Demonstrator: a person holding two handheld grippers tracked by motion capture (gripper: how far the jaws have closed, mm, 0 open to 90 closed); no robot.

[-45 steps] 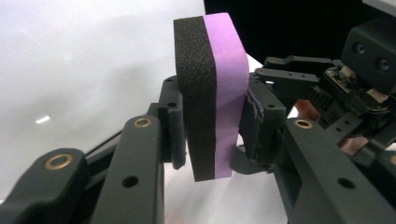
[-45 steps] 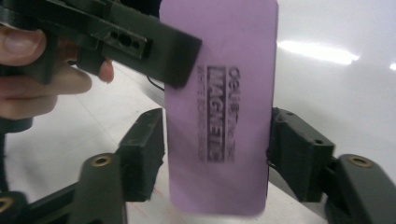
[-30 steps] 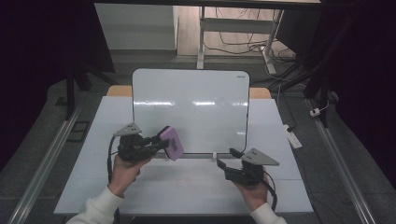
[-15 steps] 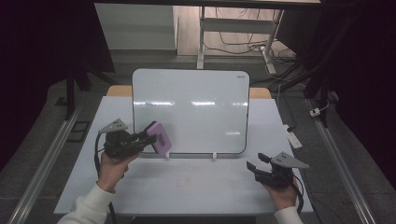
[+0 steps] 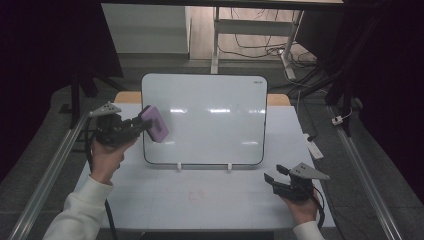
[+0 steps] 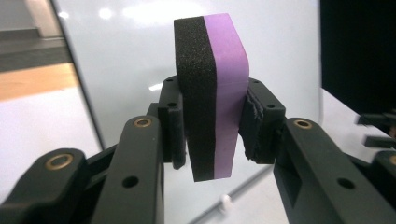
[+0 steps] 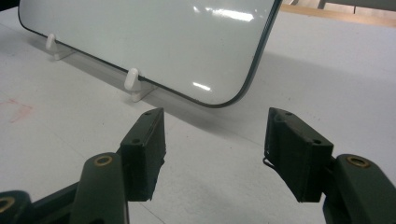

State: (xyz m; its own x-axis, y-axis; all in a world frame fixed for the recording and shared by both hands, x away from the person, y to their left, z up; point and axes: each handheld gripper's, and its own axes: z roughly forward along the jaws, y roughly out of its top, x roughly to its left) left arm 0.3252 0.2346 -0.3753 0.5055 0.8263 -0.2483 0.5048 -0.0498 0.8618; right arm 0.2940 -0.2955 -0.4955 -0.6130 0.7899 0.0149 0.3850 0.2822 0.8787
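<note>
The eraser (image 6: 212, 95), purple-backed with black foam, is clamped upright between the jaws of the left hand-held gripper (image 5: 131, 127) and is held at the left edge of the whiteboard (image 5: 210, 117), near its surface; whether contact is made cannot be told. The right hand-held gripper (image 7: 212, 151) is held low over the bench (image 5: 200, 200), jaws spread and empty, just off the board's lower right corner. The board is propped on small white feet (image 7: 133, 81) and is braced by nothing, so it could be tipped backward or slid if too much pressure is applied. The eraser is gripped near its middle and could be twisted in the jaws on a hard stroke.
</note>
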